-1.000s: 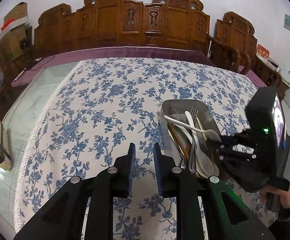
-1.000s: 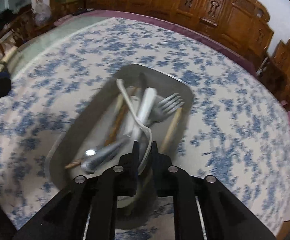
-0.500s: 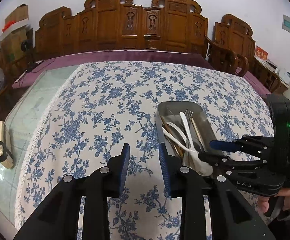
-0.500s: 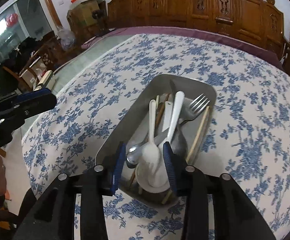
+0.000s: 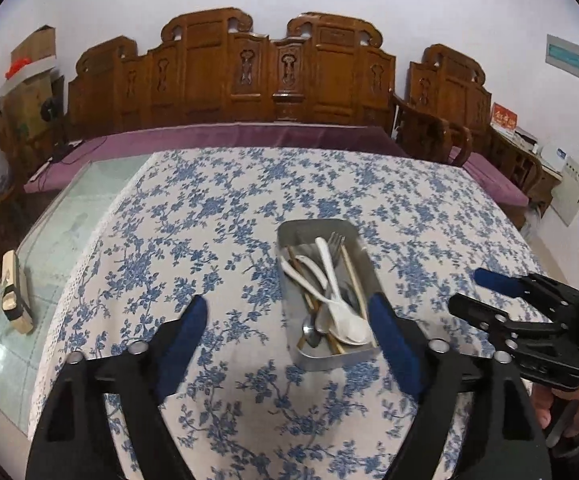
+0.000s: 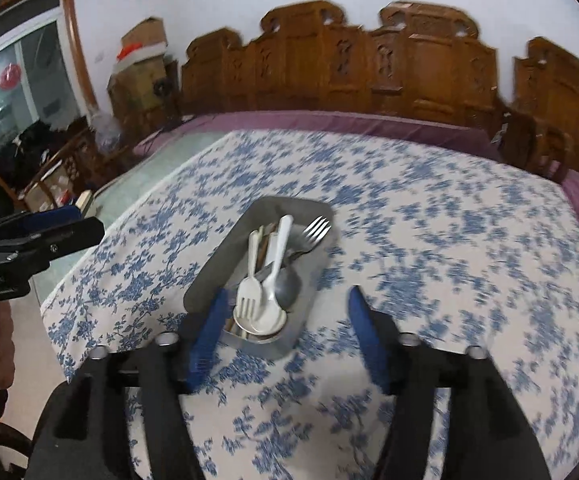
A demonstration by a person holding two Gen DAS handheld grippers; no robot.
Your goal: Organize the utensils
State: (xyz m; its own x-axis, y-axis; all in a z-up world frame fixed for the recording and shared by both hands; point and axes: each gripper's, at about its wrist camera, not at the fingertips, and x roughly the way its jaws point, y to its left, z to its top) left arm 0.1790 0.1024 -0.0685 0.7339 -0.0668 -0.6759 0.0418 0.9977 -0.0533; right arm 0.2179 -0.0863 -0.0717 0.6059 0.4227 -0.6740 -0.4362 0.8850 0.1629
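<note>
A metal tray [image 5: 289,236] [image 6: 205,284] sits on the blue-flowered tablecloth near the table's front edge. In it lie white plastic spoons [image 5: 343,312] [image 6: 269,312], a white plastic fork [image 6: 249,284], a metal fork [image 5: 334,238] [image 6: 316,227], a metal spoon [image 6: 287,284] and wooden chopsticks [image 5: 353,276]. My left gripper [image 5: 287,312] hovers above the cloth in front of the tray, its jaws opening wide with nothing between them. My right gripper [image 6: 285,300] [image 5: 465,290] hangs over the tray's near end, jaws opening, holding nothing.
Carved wooden chairs [image 5: 269,72] line the table's far side behind a purple cloth strip [image 5: 225,136]. Bare glass tabletop [image 5: 49,248] shows at the left with a small wooden block [image 5: 15,292] on it. A person's hand [image 5: 569,412] holds the right gripper.
Both grippers have opened and drawn back and up from the tray. The right one let go of a white utensil, which now lies in the tray.
</note>
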